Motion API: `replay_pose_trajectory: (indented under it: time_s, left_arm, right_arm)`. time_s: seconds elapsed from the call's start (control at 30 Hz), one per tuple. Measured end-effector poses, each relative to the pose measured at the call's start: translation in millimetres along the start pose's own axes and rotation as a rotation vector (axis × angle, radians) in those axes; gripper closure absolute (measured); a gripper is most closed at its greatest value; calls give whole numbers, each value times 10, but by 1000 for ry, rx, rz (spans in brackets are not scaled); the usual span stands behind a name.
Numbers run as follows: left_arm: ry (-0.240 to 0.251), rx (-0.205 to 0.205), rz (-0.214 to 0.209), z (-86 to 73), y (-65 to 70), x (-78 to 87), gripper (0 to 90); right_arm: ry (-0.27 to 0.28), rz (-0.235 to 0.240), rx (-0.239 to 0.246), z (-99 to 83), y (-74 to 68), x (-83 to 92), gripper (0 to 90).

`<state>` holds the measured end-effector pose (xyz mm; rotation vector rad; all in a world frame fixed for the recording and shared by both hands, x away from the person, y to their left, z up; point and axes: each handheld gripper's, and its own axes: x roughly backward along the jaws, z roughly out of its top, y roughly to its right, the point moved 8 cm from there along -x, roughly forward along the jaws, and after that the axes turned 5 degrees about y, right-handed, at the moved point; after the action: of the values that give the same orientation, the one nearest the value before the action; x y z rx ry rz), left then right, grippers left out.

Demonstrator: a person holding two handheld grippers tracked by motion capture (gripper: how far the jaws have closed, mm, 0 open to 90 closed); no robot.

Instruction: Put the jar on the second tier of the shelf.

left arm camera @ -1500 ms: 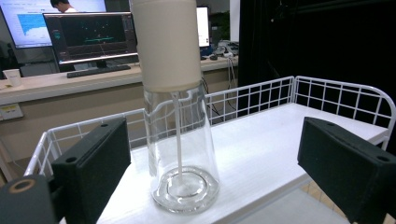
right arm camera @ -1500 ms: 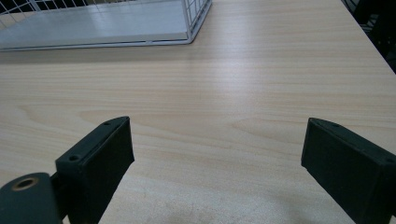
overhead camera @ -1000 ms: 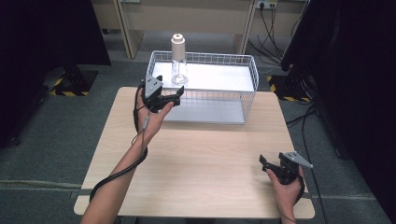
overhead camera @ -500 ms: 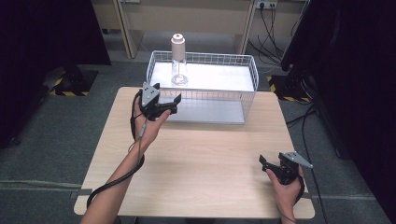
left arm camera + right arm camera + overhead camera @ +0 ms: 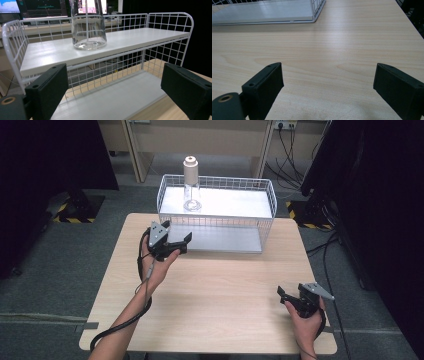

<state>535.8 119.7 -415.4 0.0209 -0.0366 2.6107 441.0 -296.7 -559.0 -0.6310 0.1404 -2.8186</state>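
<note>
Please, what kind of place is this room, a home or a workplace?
Probably a lab or office workroom, not a home. A plain wooden table stands on grey carpet, cables run from a wall socket behind it, and computer monitors glow beyond the white wire rack.

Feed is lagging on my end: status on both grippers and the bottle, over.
Left gripper open, empty, in front of the wire rack. Right gripper open, empty, low over the table. Clear bottle upright on the rack's top shelf, untouched. Nothing in the way.
</note>
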Motion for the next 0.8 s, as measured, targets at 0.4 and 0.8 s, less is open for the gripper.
replay_pose_trajectory:
  time_s: [0.4, 0.8]
  left_arm:
    - [-27, 6, -22, -346, 89, 207, 72]
    - [-59, 12, -22, -655, 92, 369, 72]
  right_arm:
    - [-2, 0, 0, -1, -2, 0, 94]
    - [-2, -1, 4, -3, -9, 0, 94]
